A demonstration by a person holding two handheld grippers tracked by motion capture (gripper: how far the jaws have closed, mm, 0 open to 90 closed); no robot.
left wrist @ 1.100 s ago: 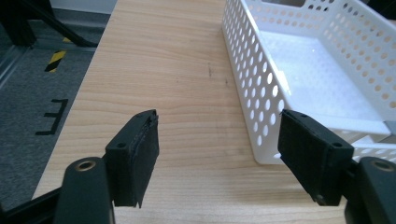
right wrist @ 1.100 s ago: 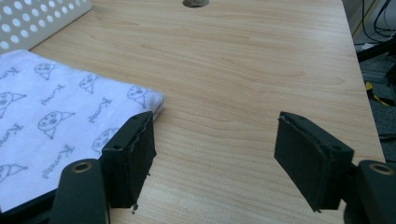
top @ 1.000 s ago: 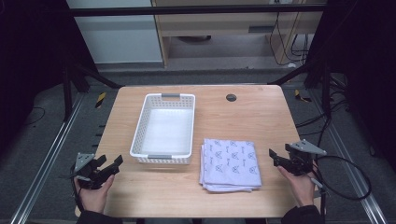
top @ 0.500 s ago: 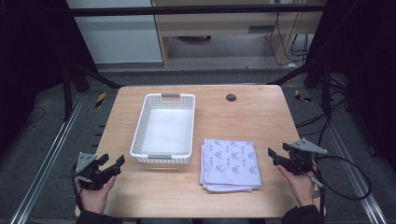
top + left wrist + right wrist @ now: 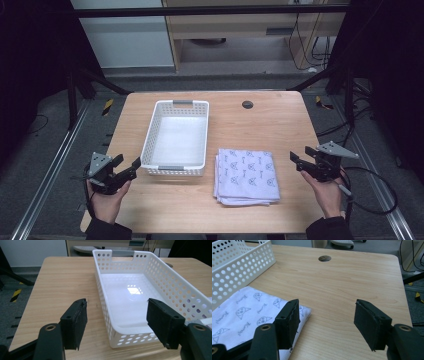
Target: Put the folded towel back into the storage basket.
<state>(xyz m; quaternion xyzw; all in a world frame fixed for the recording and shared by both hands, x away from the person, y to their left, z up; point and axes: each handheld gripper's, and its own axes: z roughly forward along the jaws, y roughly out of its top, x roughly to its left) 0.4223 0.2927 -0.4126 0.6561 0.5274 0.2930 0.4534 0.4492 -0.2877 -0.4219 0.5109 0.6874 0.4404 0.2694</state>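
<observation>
black jaws of the left gripper [image 5: 127,166] stand wide apart and hold nothing, hovering over the table's [image 5: 270,125] near left corner, just beside the near end of the white perforated basket [image 5: 176,136]. the basket is empty and light-looking, so a jaw clipping its near wall could probably shove or tip it. right of it, close to its side wall, lies the folded patterned cloth [image 5: 246,175]. farthest right, the right gripper [image 5: 298,161] is spread open too, empty, near the cloth's right edge. pinching just the top layers would likely let the stack unfold or drag across the wood.
</observation>
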